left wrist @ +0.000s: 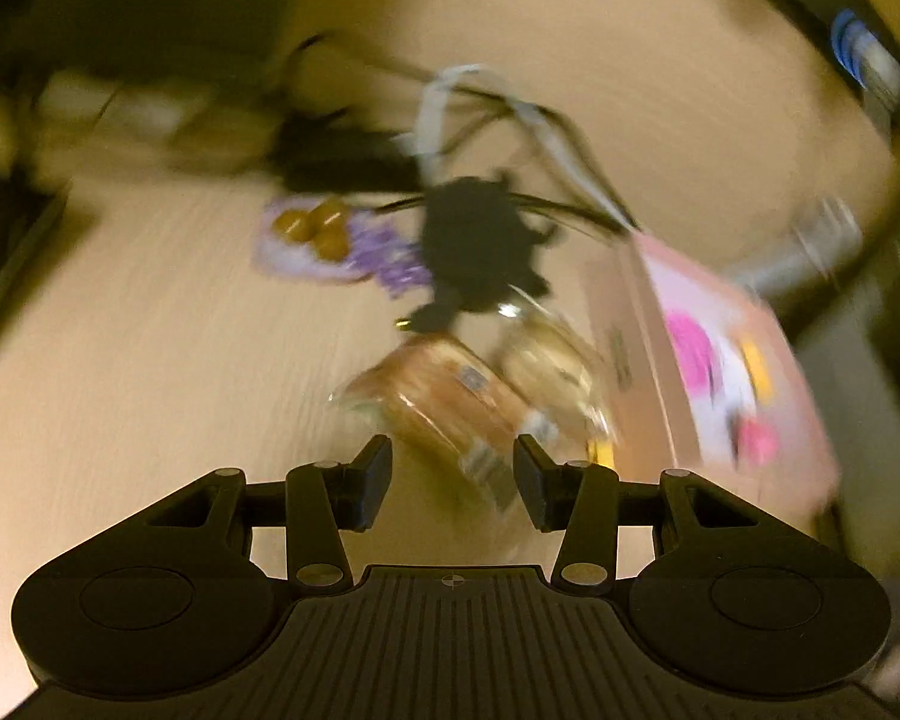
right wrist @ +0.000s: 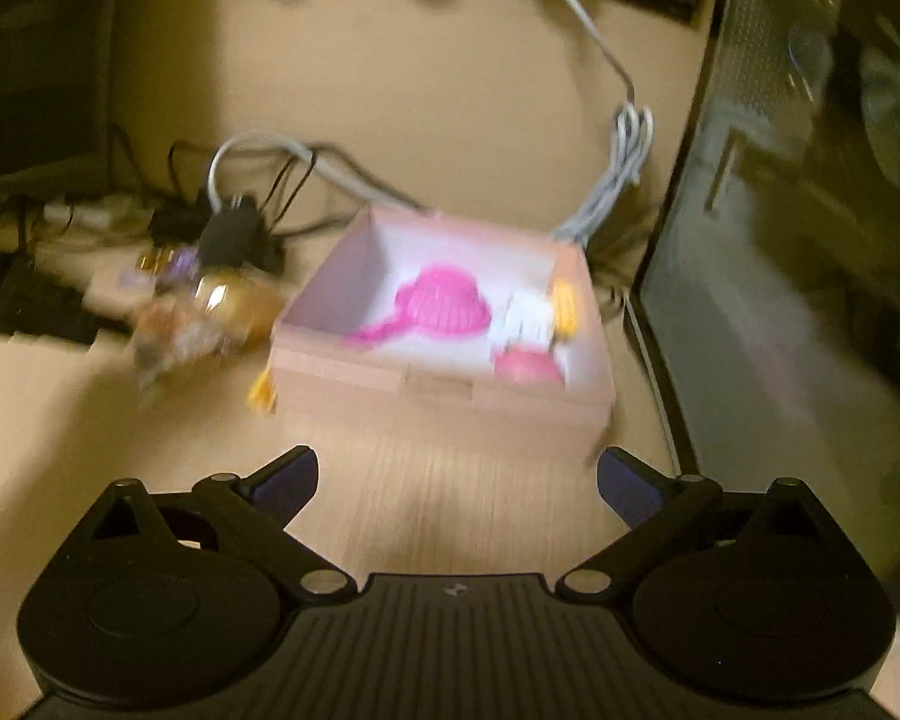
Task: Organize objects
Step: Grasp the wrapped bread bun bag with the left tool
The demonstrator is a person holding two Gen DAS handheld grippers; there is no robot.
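My left gripper (left wrist: 453, 468) has its jaws drawn in close; a narrow gap stays between them and they pinch nothing. My right gripper (right wrist: 457, 480) has its jaws spread wide and empty, over bare table (right wrist: 426, 510) just before the box.

The pink box (right wrist: 438, 390) stands open on the table. Inside it I see a pink scoop-like toy (right wrist: 444, 300), a pink round piece, something white and something yellow, but the blur hides what these are. The bread bag (left wrist: 444, 402) lies just beside the box, ahead of my left jaws.

Only the left view shows a purple packet (left wrist: 330, 240) with brown rounds clearly, and a black adapter (left wrist: 474, 246) behind the bag. Only the right view shows inside the box, the coiled grey cable (right wrist: 618, 180) behind it, and a dark case (right wrist: 750, 300), cut off at the edge.
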